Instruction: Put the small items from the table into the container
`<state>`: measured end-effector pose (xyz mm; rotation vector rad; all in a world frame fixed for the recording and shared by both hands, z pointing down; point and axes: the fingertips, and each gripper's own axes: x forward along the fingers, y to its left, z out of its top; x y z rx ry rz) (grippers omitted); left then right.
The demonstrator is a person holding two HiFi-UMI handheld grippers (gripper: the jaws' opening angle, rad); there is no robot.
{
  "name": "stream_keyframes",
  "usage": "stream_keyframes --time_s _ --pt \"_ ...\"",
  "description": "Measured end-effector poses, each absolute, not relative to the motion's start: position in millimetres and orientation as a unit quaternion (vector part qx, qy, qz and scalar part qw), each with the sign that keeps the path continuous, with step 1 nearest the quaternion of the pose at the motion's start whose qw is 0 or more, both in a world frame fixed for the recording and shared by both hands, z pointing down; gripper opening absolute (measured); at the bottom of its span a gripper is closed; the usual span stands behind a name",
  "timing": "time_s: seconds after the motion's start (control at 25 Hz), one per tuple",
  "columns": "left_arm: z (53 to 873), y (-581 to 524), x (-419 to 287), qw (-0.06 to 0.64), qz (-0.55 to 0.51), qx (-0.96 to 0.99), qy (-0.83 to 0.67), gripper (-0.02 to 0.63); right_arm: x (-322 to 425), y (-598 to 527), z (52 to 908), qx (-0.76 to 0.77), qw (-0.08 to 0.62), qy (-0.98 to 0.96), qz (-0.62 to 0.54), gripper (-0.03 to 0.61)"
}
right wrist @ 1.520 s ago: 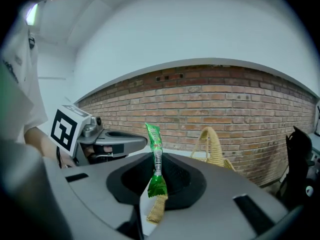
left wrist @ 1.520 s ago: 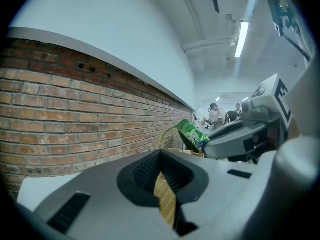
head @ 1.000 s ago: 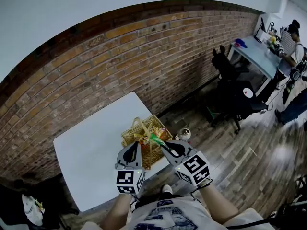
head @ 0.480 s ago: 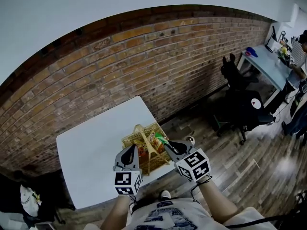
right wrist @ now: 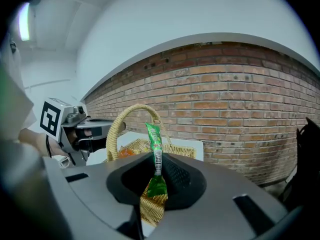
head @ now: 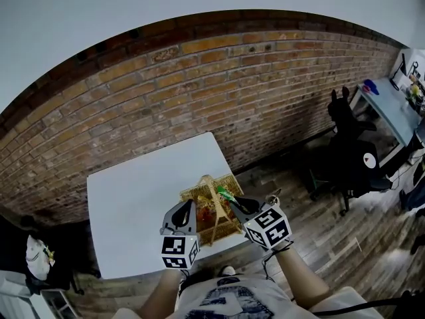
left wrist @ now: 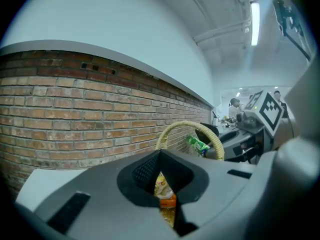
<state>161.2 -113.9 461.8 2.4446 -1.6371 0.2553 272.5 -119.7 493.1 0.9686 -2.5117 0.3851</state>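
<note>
The head view looks steeply down on the table (head: 133, 198); both gripper views face the shared basket (right wrist: 184, 150) closely.

Left gripper (head: 190, 206) fingers (left wrist: 141, 172) together; right gripper (head: 232, 202) fingers (right wrist: 176, 177) clamping green sachet (right wrist: 155, 146).

Tan wicker basket (head: 226, 181) parked at the 3 o'clock edge of the white worktop (head: 133, 205) in the head view, arched handle (right wrist: 132, 109) standing upright. Heaped inside: orange, red and yellow packets (head: 207, 212). Up over the basket's 2 o'clock side, slim green sachet (right wrist: 154, 139), pinched low down in the right tool (right wrist: 157, 176), near upright, top end leaning slightly toward 11 o'clock.
</note>
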Motion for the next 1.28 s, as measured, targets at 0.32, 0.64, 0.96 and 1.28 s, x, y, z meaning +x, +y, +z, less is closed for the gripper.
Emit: stream_keyframes --time_s 0.32,0.64,0.96,1.28 --pt "464.6 -118.8 161.0 0.097 0.086 0.819 -0.558 0.049 264.4 -125.7 501.3 0.327 0.234 -0.906 0.132 0.064" --pt "465.9 -113.8 154.6 0.101 0.084 0.812 -0.569 0.049 254.5 -124.8 519.0 0.302 0.279 -0.904 0.118 0.064" --pt "464.6 -106.4 146.9 0.103 0.08 0.807 -0.576 0.049 249.6 -123.9 527.0 0.288 0.317 -0.898 0.102 0.066" --pt "466.0 -104.2 144.5 0.105 0.078 0.805 -0.579 0.049 249.5 -124.8 528.0 0.295 0.317 -0.896 0.1 0.066"
